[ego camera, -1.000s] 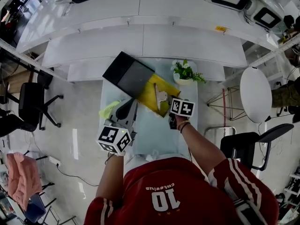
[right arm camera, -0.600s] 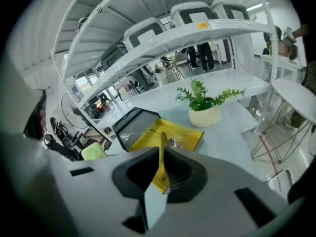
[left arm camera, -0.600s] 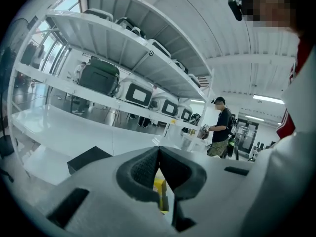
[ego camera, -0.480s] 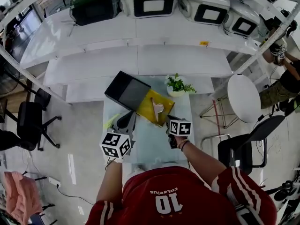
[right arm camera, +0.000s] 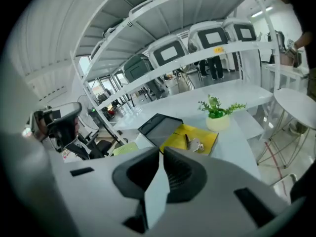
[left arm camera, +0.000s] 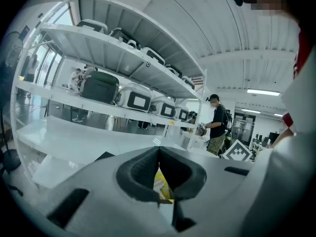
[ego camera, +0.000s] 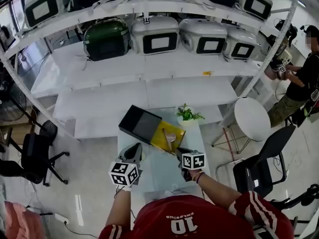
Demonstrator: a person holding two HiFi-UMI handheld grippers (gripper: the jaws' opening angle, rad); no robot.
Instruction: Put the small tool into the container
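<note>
Jersey point(ego camera: 180, 224) numbered 10, left gripper point(left arm camera: 158, 151) jaws together, right gripper point(right arm camera: 161, 153) likewise

Table point(ego camera: 159, 164) front open — plant point(ego camera: 188, 114), box point(ego camera: 142, 125) behind.

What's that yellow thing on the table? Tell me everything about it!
The yellow tray is a flat, shallow rectangle with a low rim, and it looks like plastic. It lies on the pale table, turned at an angle. One edge meets the black box; I can't tell if they overlap. A small grey tool and a thin dark stick lie inside it. A potted plant stands just beyond.
</note>
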